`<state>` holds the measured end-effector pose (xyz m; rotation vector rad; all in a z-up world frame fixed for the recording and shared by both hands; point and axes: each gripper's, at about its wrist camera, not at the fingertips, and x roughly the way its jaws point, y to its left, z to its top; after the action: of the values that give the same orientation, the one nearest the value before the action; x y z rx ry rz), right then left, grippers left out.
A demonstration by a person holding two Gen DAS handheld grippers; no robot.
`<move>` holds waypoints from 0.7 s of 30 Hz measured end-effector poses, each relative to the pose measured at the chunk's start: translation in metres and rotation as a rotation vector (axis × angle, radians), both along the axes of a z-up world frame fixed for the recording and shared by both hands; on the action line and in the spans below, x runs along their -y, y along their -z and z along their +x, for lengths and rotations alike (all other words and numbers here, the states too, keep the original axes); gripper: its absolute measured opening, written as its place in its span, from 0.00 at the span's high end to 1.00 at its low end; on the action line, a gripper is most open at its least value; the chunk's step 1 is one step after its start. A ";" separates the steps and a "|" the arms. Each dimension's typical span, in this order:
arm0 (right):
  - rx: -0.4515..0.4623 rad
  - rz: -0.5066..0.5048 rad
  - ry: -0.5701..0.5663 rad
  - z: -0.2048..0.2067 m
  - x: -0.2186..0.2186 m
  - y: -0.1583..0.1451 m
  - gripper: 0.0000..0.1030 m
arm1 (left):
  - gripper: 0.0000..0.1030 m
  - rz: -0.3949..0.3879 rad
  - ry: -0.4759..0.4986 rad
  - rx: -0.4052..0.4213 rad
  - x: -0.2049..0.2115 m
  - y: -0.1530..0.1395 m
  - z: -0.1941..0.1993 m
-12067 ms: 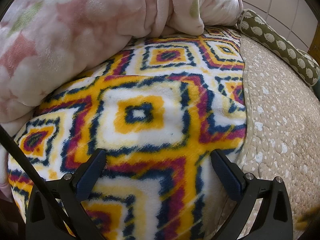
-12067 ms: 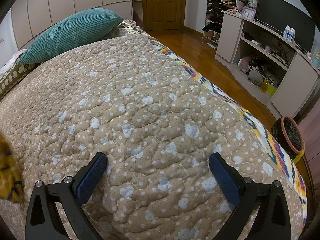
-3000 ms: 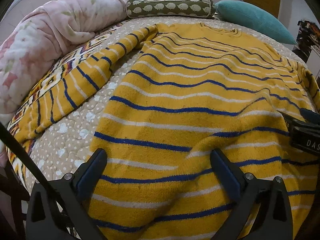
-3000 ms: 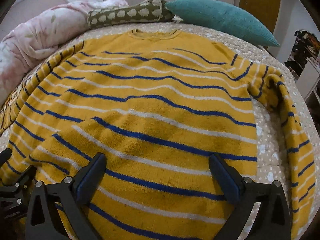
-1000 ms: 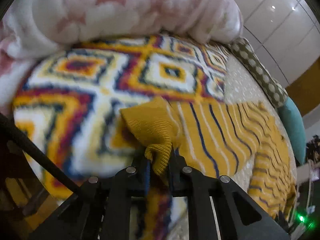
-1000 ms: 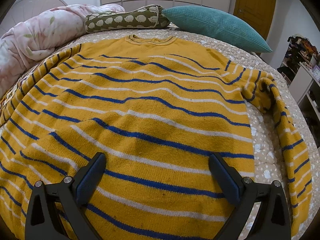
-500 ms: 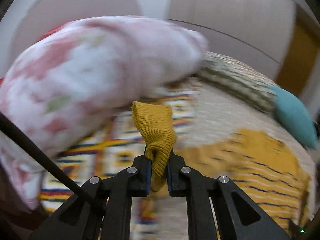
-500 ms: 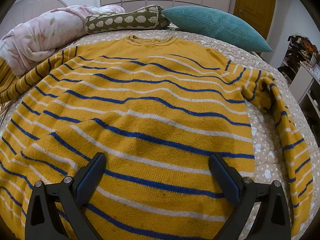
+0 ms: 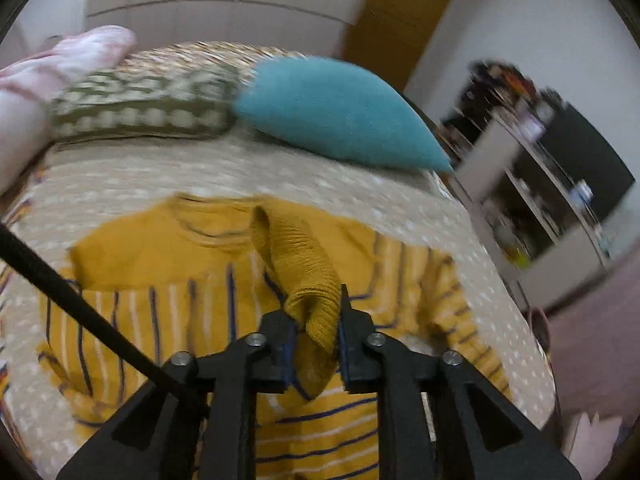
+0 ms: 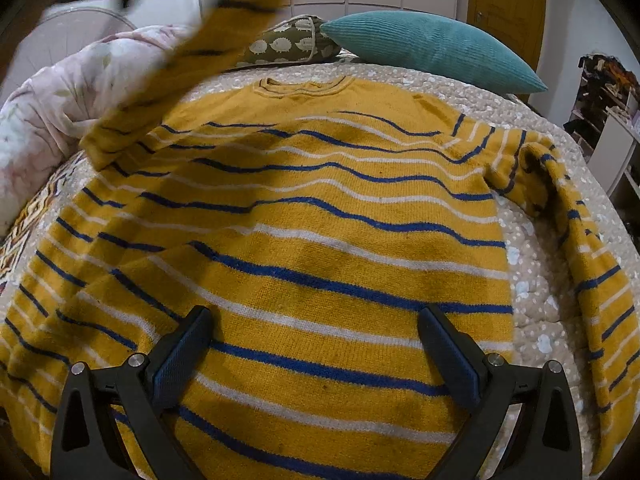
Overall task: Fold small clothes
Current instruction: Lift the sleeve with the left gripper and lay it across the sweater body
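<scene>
Left wrist view: your left gripper (image 9: 317, 338), jaws just easing apart, carries the sweater (image 10: 320, 240) cuff (image 9: 308, 280) over its body; lay it across next.

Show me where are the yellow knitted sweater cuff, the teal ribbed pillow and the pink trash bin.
yellow knitted sweater cuff (image 9: 310, 276), left wrist view, ribbed middle above the tool.
teal ribbed pillow (image 10: 432, 50), right wrist view, centre of its face.
pink trash bin (image 9: 540, 326), left wrist view, visible rim, blurred.

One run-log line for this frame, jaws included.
left gripper: jaws on ribbed cuff, opening | yellow blue-striped knit sweater: flat on bed | right gripper: jaws open, empty
</scene>
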<state>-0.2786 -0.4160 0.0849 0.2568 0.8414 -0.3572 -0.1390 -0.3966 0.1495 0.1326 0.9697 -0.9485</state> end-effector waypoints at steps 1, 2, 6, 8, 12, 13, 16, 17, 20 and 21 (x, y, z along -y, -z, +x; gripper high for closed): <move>0.004 0.005 -0.001 -0.001 0.001 0.000 0.00 | 0.73 0.004 0.012 0.000 0.005 0.001 -0.003; 0.007 0.009 -0.002 -0.001 0.001 0.000 0.00 | 0.69 -0.003 0.017 -0.002 0.005 0.001 -0.007; 0.014 0.018 -0.003 -0.002 0.002 0.000 0.00 | 0.42 -0.036 -0.008 -0.009 -0.030 -0.003 -0.001; 0.011 0.014 -0.003 -0.001 0.001 0.000 0.00 | 0.41 -0.036 -0.033 0.004 -0.052 -0.005 -0.003; 0.007 0.011 -0.003 -0.001 0.000 0.000 0.00 | 0.40 0.048 -0.173 0.097 -0.123 -0.005 -0.008; 0.002 0.006 -0.003 -0.001 -0.001 0.000 0.00 | 0.40 0.067 -0.202 0.115 -0.136 -0.003 -0.010; -0.007 -0.004 -0.003 0.000 -0.003 0.000 0.00 | 0.40 0.132 -0.316 0.179 -0.186 0.011 -0.008; -0.008 -0.006 -0.003 0.001 -0.002 0.000 0.00 | 0.40 0.153 -0.343 0.194 -0.200 0.016 -0.007; -0.018 -0.016 -0.004 0.002 -0.003 0.000 0.00 | 0.40 0.199 -0.392 0.202 -0.225 0.031 0.003; -0.019 -0.019 -0.004 0.002 -0.004 0.000 0.00 | 0.40 0.197 -0.396 0.202 -0.230 0.038 0.007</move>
<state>-0.2768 -0.4121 0.0851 0.2347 0.8569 -0.3643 -0.1320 -0.1662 0.1118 0.1901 0.8588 -0.4656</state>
